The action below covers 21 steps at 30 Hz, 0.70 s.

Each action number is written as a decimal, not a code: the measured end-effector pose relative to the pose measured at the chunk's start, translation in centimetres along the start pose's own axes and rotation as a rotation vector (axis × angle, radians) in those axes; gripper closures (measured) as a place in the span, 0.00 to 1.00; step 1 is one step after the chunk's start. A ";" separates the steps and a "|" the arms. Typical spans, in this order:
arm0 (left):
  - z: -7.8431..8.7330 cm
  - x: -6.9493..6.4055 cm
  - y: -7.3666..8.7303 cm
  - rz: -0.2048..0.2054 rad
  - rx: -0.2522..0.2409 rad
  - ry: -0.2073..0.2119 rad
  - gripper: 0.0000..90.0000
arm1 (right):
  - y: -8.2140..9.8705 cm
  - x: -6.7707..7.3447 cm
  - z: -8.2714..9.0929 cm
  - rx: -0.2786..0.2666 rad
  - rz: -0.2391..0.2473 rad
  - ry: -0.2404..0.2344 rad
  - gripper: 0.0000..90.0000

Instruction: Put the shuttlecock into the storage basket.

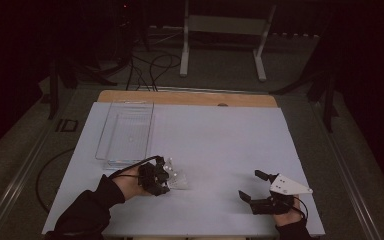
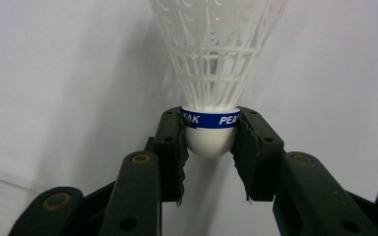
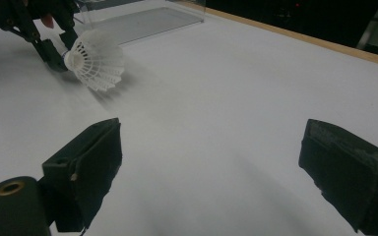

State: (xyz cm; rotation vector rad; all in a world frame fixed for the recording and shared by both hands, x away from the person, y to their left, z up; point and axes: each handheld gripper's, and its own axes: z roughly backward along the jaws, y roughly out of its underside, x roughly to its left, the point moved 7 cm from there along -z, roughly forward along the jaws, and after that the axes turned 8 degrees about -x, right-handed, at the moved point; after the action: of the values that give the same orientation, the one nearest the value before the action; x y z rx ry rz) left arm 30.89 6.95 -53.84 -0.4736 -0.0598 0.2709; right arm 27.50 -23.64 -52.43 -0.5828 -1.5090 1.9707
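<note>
— What's on the left?
— A clear plastic tray [image 1: 126, 131] at the table's [image 1: 220, 140] far left; just in front of it, the left gripper [image 2: 210, 140] clamps the cork of a white shuttlecock [image 2: 211, 88], skirt pointing away.
— And the right?
— The right gripper [image 1: 253, 186] rests well apart, jaws wide, nothing between them.

Shuttlecock near-left on table, tray behind it, right gripper well apart.

Shuttlecock [image 1: 176, 178] lies on the table [image 1: 220, 140], its cork end between the left gripper's [image 1: 166, 176] jaws — skirt pointing away. Tray [image 1: 126, 131] sits just behind, toward the far-left edge. Right gripper [image 1: 250, 185] rests near-right, jaws facing the shuttlecock.
</note>
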 end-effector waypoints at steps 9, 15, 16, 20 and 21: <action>1.3 0.3 -0.6 0.007 -0.020 -0.019 0.74 | 0.0 0.0 0.0 0.000 -0.001 0.000 0.10; 1.8 0.3 -0.9 0.008 -0.027 -0.006 0.74 | 0.0 0.0 0.0 0.000 -0.001 0.000 0.10; 1.9 0.2 -0.9 0.001 -0.022 -0.001 0.74 | 0.0 0.0 0.0 -0.001 -0.001 -0.001 0.10; 2.4 0.2 -1.3 -0.001 -0.027 -0.001 0.74 | 0.0 0.0 0.0 0.000 -0.001 -0.001 0.10; 2.5 0.1 -1.4 -0.004 -0.026 0.008 0.74 | 0.0 0.0 0.0 -0.001 -0.001 -0.002 0.10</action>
State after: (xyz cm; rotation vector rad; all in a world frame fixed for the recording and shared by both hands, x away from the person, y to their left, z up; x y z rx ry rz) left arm 31.03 6.95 -50.95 -0.5006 -0.0563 0.2645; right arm 27.48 -23.60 -52.41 -0.5806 -1.5114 1.9707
